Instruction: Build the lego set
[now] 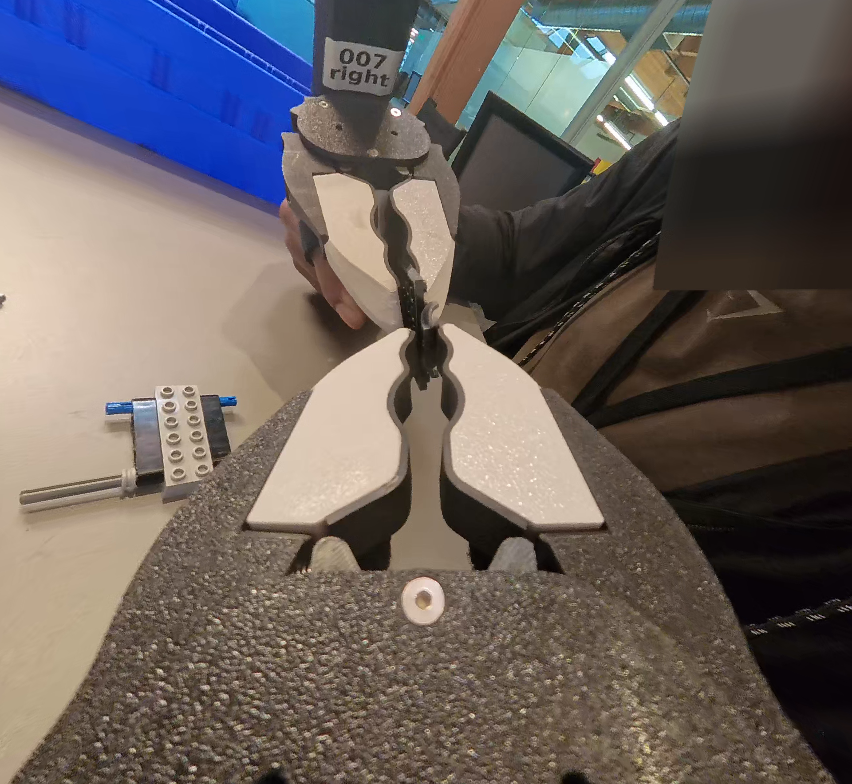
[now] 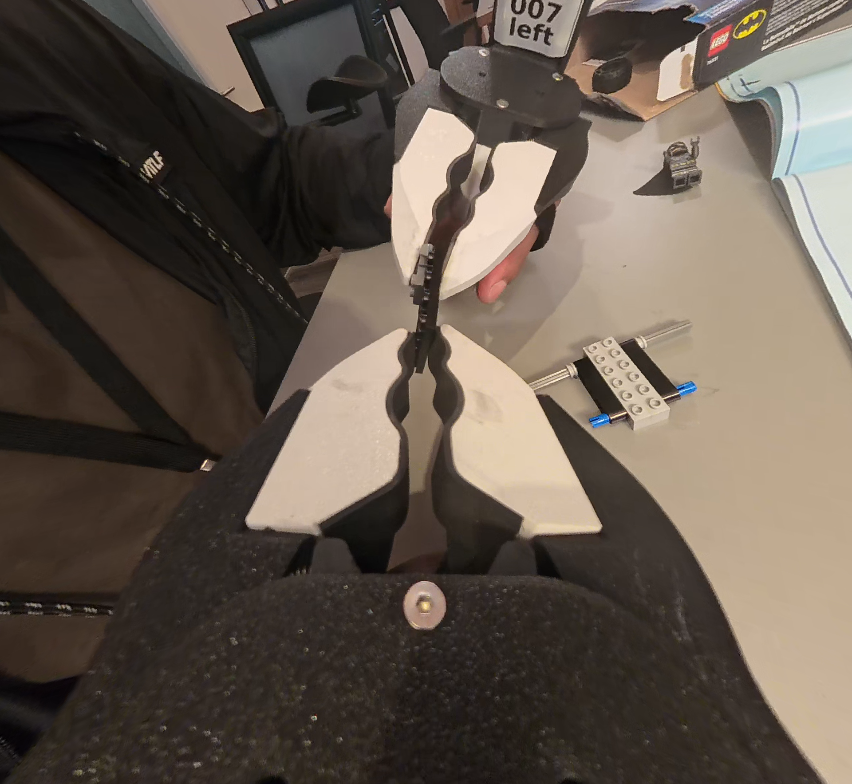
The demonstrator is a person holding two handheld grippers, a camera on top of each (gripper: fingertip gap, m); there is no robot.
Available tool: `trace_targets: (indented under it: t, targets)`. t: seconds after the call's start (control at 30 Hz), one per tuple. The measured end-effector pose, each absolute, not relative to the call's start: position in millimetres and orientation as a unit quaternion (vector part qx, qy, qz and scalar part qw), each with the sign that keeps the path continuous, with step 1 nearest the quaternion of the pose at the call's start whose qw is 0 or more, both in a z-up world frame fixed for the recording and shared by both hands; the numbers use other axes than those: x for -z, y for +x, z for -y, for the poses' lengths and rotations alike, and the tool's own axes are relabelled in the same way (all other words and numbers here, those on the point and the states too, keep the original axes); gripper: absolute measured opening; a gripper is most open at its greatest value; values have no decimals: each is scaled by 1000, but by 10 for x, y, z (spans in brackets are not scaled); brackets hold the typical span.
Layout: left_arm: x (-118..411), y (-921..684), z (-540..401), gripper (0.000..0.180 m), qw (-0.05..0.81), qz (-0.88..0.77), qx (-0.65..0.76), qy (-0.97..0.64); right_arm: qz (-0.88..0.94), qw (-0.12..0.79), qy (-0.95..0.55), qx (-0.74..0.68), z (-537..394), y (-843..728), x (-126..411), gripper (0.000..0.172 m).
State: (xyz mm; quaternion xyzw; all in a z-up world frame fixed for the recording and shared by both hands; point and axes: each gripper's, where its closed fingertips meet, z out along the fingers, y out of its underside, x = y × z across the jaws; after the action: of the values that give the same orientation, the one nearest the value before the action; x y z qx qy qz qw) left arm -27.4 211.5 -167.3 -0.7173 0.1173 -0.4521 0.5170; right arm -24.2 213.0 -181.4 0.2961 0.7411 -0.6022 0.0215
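My two grippers meet tip to tip above the table edge, each shut on one end of a thin black studded plate (image 2: 424, 324). In the right wrist view my right gripper (image 2: 425, 334) pinches the plate's near end. My left gripper (image 2: 426, 282) clamps the far end, where a small grey piece (image 2: 420, 266) sits on the studs. In the left wrist view my left gripper (image 1: 426, 338) grips a black piece (image 1: 426, 361) with a small curved part at its tip. My right gripper (image 1: 417, 314) holds the studded plate (image 1: 407, 298) just beyond.
A grey studded brick on black parts, with a grey axle and blue pins (image 1: 180, 434), lies on the beige table (image 1: 115, 255); it also shows in the right wrist view (image 2: 627, 386). A small dark figure (image 2: 682, 162), a torn box (image 2: 737, 15), a booklet (image 2: 820, 190) and a blue crate (image 1: 115, 47) stand around. Less than 4 cm separates the two grippers' tips. My left gripper's tips are some 20 cm from the small dark figure (image 2: 682, 162).
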Motion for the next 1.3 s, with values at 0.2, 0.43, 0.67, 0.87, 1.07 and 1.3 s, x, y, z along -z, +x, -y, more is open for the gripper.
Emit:
trace_targets:
  t: [0.2, 0.43, 0.67, 0.87, 1.07, 1.3]
  targets:
    - [1709, -301, -2151, 7, 518, -112, 430, -731, -746, 22, 314, 587, -2161, -267, 1858, 5]
    - [1780, -324, -2180, 7, 523, -128, 373, -755, -757, 12, 332, 563, -2192, -301, 1944, 5]
    - [1752, -317, -2178, 7, 543, -154, 340, -753, -741, -14, 332, 583, -2182, -353, 1859, 8]
    - [1694, -364, -2185, 7, 554, -132, 364, -737, -714, -16, 338, 613, -2186, -392, 1771, 11]
    - [1642, -432, -2196, 7, 567, -108, 382, -721, -688, -30, 354, 633, -2196, -466, 1703, 14]
    - [1630, -428, -2191, 7, 572, -114, 379, -719, -668, -48, 367, 646, -2165, -513, 1632, 13]
